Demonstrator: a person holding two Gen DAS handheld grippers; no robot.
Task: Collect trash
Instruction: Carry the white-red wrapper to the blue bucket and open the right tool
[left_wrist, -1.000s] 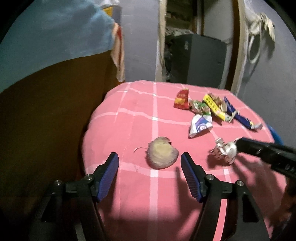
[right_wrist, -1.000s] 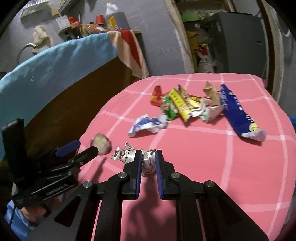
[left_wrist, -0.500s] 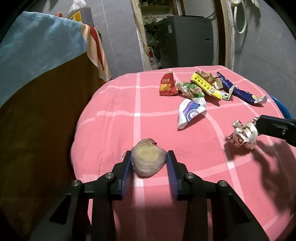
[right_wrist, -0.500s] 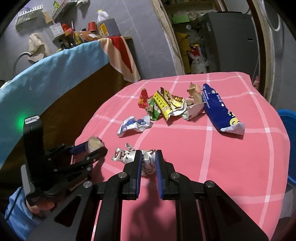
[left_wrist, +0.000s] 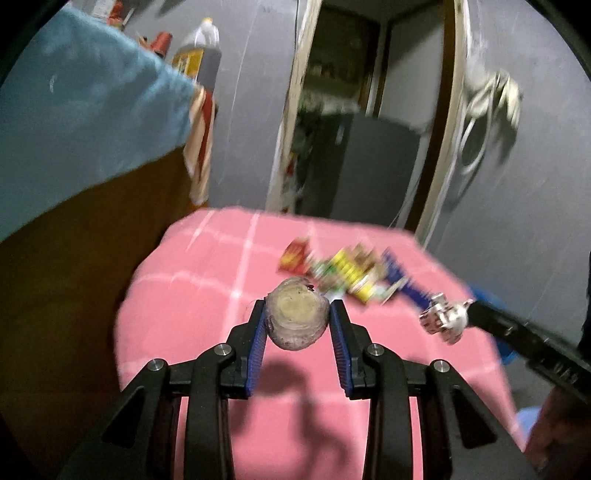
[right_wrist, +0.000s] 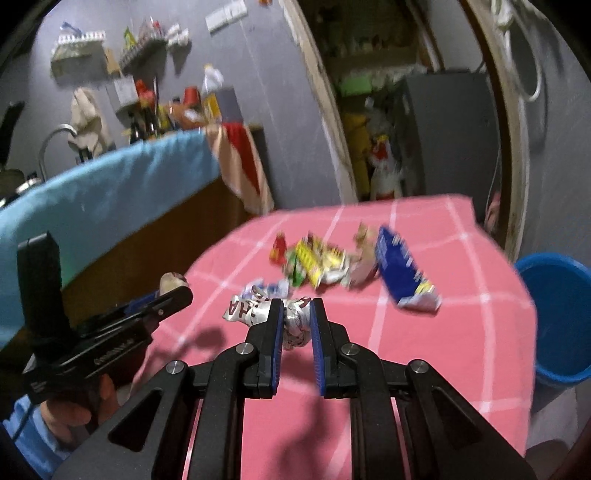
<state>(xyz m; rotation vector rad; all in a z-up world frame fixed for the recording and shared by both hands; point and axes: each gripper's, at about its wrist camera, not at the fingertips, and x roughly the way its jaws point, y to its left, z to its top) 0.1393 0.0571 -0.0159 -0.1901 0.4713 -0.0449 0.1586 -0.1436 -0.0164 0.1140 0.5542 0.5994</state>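
My left gripper (left_wrist: 297, 314) is shut on a round brownish vegetable scrap (left_wrist: 297, 320) and holds it above the pink checked table (left_wrist: 207, 295). My right gripper (right_wrist: 297, 312) is shut on a crumpled silver wrapper (right_wrist: 258, 312), also lifted above the table; the wrapper also shows in the left wrist view (left_wrist: 443, 320). A pile of colourful wrappers (right_wrist: 325, 260) and a blue packet (right_wrist: 400, 267) lie at the table's far side. The left gripper also shows in the right wrist view (right_wrist: 173, 291).
A blue bucket (right_wrist: 561, 317) stands on the floor right of the table. A counter draped with a blue cloth (right_wrist: 103, 192) runs along the left. A doorway with a dark cabinet (left_wrist: 369, 166) is behind the table.
Both grippers have lifted up from the table with their loads, the vegetable scrap and the silver wrapper. The views are blurred by motion, and the blue bucket has come into sight.
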